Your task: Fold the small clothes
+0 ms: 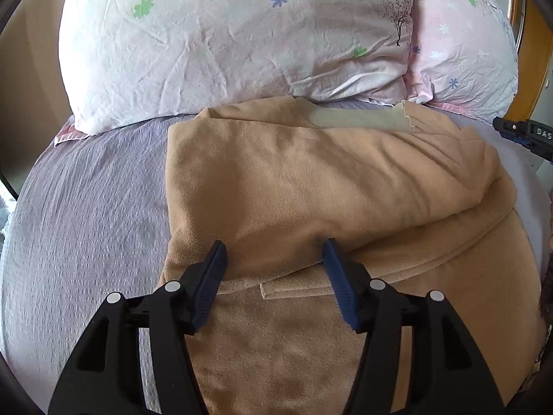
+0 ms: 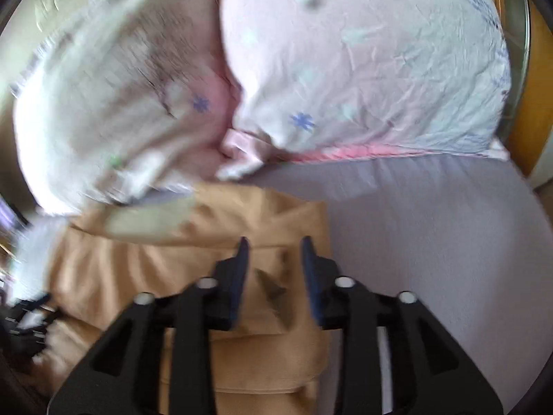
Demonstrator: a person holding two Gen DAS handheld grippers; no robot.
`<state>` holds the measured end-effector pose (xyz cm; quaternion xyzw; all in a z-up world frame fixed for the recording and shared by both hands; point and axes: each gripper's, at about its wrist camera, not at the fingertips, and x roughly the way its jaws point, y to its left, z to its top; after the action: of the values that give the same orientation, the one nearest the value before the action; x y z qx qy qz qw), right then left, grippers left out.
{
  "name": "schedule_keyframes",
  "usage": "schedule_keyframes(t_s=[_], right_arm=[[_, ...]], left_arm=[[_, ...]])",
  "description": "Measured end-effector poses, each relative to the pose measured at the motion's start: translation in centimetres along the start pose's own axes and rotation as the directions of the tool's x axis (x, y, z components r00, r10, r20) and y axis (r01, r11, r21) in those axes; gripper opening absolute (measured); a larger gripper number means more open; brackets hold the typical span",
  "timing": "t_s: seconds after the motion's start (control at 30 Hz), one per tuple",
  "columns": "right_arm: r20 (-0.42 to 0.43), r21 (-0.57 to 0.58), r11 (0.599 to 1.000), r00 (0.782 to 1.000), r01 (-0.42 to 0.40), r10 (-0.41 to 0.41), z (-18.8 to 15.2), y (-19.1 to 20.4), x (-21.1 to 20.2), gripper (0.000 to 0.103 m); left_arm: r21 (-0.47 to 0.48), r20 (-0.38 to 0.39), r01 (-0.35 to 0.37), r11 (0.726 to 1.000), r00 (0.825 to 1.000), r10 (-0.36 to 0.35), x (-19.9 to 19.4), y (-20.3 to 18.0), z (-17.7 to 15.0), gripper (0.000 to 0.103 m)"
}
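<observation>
The tan garment (image 1: 311,190) lay partly folded on the bed (image 1: 86,207), its far edge near the two pillows (image 1: 224,41); the left hand-held gripper (image 1: 274,245) hovered spread over its near folded edge; the right hand-held gripper (image 2: 274,242) stood spread above the garment's corner, that view motion-blurred; the garment's near end ran out of frame.

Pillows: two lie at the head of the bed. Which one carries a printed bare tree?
The larger white pillow on the left, tree near its right edge; the pink pillow beside it shows only small flowers.
</observation>
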<state>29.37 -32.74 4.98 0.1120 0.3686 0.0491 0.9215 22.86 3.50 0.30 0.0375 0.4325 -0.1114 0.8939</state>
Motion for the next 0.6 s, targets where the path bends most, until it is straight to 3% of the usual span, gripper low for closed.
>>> schedule_keyframes(t_s=[0.07,0.17,0.23,0.33,0.4,0.5,0.53,0.6], right_arm=[[-0.029,-0.072,0.993,0.995,-0.095,0.093,-0.3,2.0,0.2,0.044],[-0.114,-0.187,0.972,0.986,-0.144,0.124,-0.7,5.5,2.2,0.043],[-0.198,-0.251,0.963,0.979,-0.101,0.051,-1.5,6.7,4.2,0.040],[-0.267,-0.278,0.960,0.958,0.026,-0.103,-3.6,5.4,4.4,0.038],[-0.256,-0.242,0.968,0.957,0.070,-0.133,-5.1,3.4,2.1,0.044],[-0.226,-0.129,0.991,0.972,0.028,-0.057,-6.8,0.8,-2.4,0.047],[-0.200,-0.112,0.994,0.979,0.017,-0.039,-7.5,0.2,-4.1,0.058],[-0.140,-0.075,0.994,0.988,-0.080,0.069,-9.0,-1.1,-8.2,0.072]], left_arm=[[-0.013,-0.003,0.009,1.000,1.000,-0.009,0.2,0.1,0.1,0.062],[-0.015,0.002,0.005,1.000,1.000,-0.004,0.2,0.0,0.2,0.063],[-0.016,0.009,0.005,1.000,1.000,-0.005,0.2,0.0,0.0,0.063],[-0.027,0.016,0.020,0.999,1.000,-0.019,0.0,0.2,-0.1,0.063],[-0.033,0.019,0.028,0.999,0.999,-0.027,0.0,0.4,-0.2,0.063],[-0.044,0.026,0.045,0.998,0.999,-0.044,-0.6,0.4,-0.4,0.063],[-0.051,0.037,0.071,0.996,0.997,-0.070,-1.3,0.4,-0.6,0.063],[-0.050,0.086,0.146,0.988,0.986,-0.142,-4.0,0.8,-1.6,0.063]])
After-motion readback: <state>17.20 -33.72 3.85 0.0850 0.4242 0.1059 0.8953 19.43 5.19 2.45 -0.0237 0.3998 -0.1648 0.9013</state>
